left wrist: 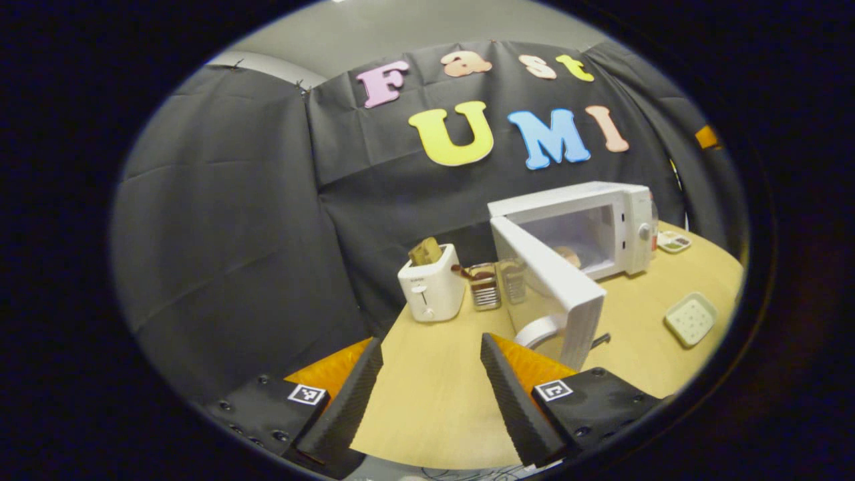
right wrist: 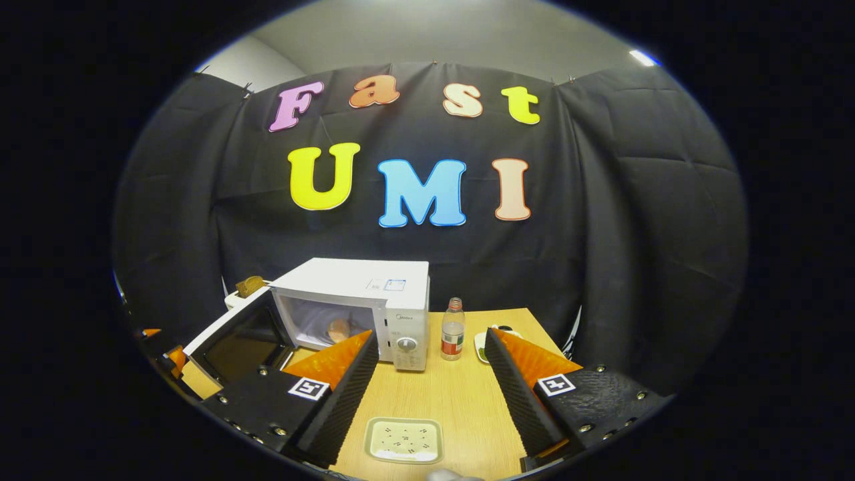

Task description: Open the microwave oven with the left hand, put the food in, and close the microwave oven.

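The white microwave stands at the back of the wooden table with its door swung wide open toward me. A round brownish piece of food lies inside the cavity. My left gripper hovers open over the table, just left of the door's edge, with nothing between its fingers. In the right gripper view the microwave sits left of centre, its door open to the left and the food inside. My right gripper is open and holds nothing, above a pale tray that is bare.
A white toaster with bread in it and a utensil holder stand left of the microwave. A bottle and a small dish stand to its right. The pale tray lies near the table's front edge.
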Demonstrator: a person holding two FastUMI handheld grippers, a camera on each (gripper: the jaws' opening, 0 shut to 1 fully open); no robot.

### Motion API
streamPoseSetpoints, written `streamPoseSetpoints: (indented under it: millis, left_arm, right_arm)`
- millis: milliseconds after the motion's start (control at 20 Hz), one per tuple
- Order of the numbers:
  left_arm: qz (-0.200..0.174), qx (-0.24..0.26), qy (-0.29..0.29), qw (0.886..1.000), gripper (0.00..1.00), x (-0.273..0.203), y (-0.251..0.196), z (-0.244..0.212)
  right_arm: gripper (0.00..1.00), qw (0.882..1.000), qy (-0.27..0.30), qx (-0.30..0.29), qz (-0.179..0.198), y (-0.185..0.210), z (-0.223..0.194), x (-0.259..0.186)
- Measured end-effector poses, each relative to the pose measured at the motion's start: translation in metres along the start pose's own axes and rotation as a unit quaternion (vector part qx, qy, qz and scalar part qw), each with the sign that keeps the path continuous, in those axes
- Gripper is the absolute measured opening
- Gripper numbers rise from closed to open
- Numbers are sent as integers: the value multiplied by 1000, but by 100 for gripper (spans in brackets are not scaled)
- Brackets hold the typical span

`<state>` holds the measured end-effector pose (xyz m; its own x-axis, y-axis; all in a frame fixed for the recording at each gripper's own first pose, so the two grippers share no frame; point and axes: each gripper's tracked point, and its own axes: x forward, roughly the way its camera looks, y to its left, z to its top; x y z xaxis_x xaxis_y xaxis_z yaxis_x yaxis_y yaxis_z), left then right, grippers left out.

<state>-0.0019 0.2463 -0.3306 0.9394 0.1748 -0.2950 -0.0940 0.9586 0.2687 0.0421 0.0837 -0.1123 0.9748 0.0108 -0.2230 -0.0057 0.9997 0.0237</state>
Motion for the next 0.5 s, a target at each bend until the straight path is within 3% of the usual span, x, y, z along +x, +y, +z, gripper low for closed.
streamPoseSetpoints:
  millis: [200,500]
  left_arm:
    - [-14,1,18,1000,98,10,-18,-17]
    - [-17,4,15,1000,94,4,-40,-8]
  right_arm:
    - [98,1000,13,-1,-4,-7,-6,-4]
    - [98,999,37,11,10,-12,-19,-3]
